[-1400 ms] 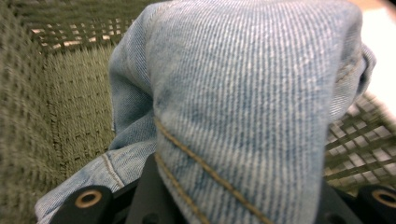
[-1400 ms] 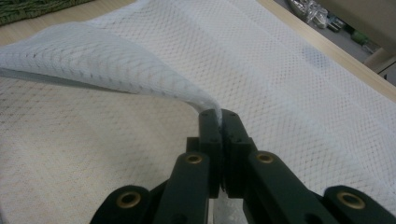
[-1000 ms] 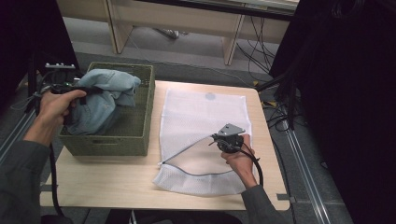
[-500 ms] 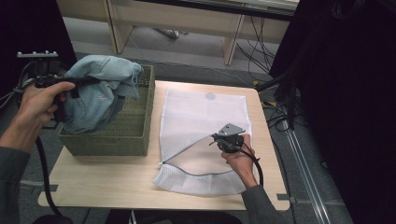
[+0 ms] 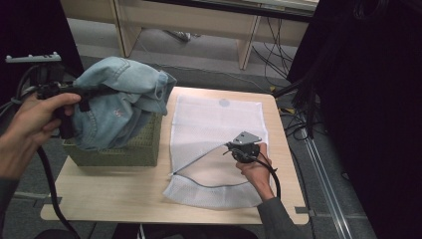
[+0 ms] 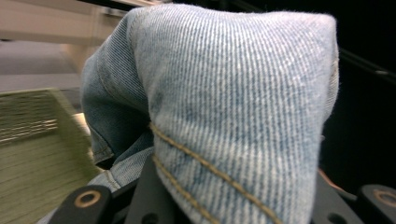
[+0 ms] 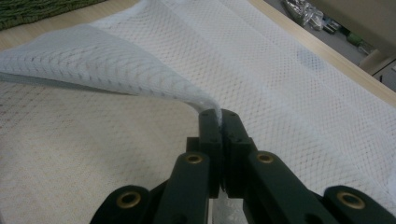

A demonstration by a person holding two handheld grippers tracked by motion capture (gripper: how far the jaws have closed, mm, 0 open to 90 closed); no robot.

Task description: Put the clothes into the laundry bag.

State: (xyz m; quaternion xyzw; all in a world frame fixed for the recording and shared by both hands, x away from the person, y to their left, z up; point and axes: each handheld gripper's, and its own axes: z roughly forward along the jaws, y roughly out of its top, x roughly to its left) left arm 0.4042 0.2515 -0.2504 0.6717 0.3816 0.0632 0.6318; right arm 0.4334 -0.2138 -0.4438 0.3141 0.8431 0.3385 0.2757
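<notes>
My left gripper (image 5: 92, 94) is clamped on a bunched light-blue denim garment (image 5: 119, 107), which I hold in the air above the olive-green woven basket (image 5: 127, 149) at the table's (image 5: 99, 194) left side; in the left gripper view the denim (image 6: 238, 102) fills the space between the jaws. My right gripper (image 5: 238, 149) is pinched tight on the upper edge of the white mesh laundry bag (image 5: 219, 124) lying flat on the table, lifting that layer so the bag's mouth gapes, as the right gripper view shows at the jaw tips (image 7: 219, 116).

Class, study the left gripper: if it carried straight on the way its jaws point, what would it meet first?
The left gripper already grips the denim garment; beyond that, probably the air above the mesh bag, though depth is unclear.
</notes>
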